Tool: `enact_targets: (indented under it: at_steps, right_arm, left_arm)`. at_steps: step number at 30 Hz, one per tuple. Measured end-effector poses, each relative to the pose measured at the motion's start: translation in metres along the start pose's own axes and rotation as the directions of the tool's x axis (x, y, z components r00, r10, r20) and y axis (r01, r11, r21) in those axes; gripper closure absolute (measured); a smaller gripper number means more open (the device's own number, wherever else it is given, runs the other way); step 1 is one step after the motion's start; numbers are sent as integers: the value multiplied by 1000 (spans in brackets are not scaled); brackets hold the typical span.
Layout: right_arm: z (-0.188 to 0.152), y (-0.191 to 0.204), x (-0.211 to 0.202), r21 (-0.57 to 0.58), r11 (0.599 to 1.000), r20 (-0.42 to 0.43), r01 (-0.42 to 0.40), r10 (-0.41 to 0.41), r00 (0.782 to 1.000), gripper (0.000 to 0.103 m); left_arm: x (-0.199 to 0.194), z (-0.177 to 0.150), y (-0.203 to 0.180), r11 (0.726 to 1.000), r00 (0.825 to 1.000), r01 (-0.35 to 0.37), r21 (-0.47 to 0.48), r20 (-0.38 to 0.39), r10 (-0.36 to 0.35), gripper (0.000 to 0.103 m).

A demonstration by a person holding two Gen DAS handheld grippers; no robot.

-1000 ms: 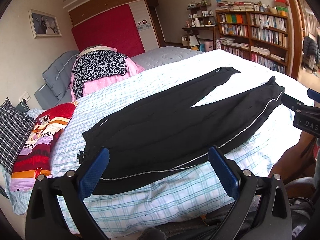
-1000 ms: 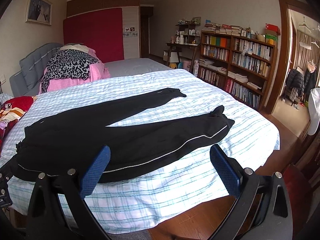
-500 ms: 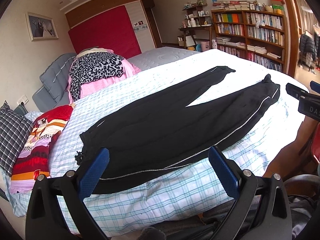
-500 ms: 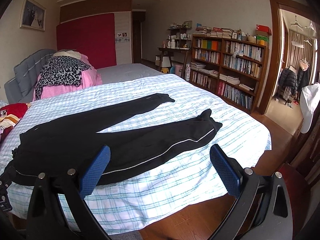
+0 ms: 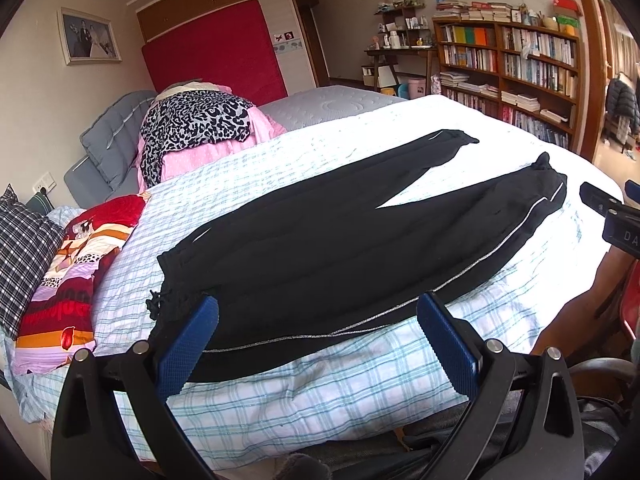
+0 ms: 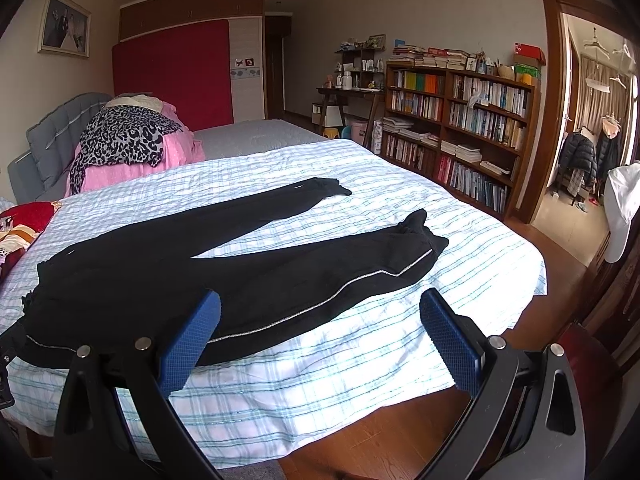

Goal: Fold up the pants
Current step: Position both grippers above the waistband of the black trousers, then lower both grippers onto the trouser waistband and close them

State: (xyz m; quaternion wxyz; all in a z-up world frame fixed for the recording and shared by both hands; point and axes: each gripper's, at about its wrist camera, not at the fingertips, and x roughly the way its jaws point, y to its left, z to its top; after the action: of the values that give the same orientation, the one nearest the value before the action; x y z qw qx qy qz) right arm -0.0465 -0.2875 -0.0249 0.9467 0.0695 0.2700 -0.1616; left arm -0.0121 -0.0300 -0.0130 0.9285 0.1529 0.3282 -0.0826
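Operator: Both grippers had drawn back slightly from 1 second earlier; the pants [image 5: 340, 248] looked smaller and had not shifted on the bed [image 5: 320, 392].

Technician: Left gripper [image 5: 318, 344] and right gripper [image 6: 320, 336] stood spread wide, holding nothing.

Operator: Handling?

Technician: Judged soft, light and limp. Best pinched at the waistband [image 5: 176, 280] and a cuff [image 6: 420, 236], since the cloth would sag.

Left gripper [image 5: 318, 338]: black plastic frame, forked arms, silver screws at joints, blue knurled pads [image 5: 186, 346]. Right gripper [image 6: 320, 338]: same build, blue textured pads [image 6: 450, 340], silver bolts; white lettering on its side in left view.
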Motion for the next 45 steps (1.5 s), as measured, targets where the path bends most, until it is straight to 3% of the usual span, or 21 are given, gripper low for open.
enact_targets:
  at_steps: [15, 21, 29, 35, 45]
  right_arm:
    - [-1, -3, 5, 9, 1000, -7, -1, 1, 1000, 2]
    - [13, -10, 7, 15, 1000, 23, 27, -28, 999, 2]
    - [36, -26, 33, 53, 998, 11, -20, 20, 1000, 2]
    - [51, -16, 67, 27, 998, -24, -48, 49, 998, 2]
    - [61, 28, 143, 10, 992, -146, -125, 126, 981, 2]
  left_arm:
    - [8, 2, 9, 1000, 1000, 2, -26, -15, -2, 5]
    - [24, 14, 20, 998, 999, -5, -57, -34, 3, 5]
    - [63, 40, 32, 996, 996, -3, -90, -86, -5, 5]
    - [92, 52, 61, 986, 992, -19, -165, -125, -2, 5]
    - [157, 51, 144, 942, 970, -144, -303, -231, 74, 5]
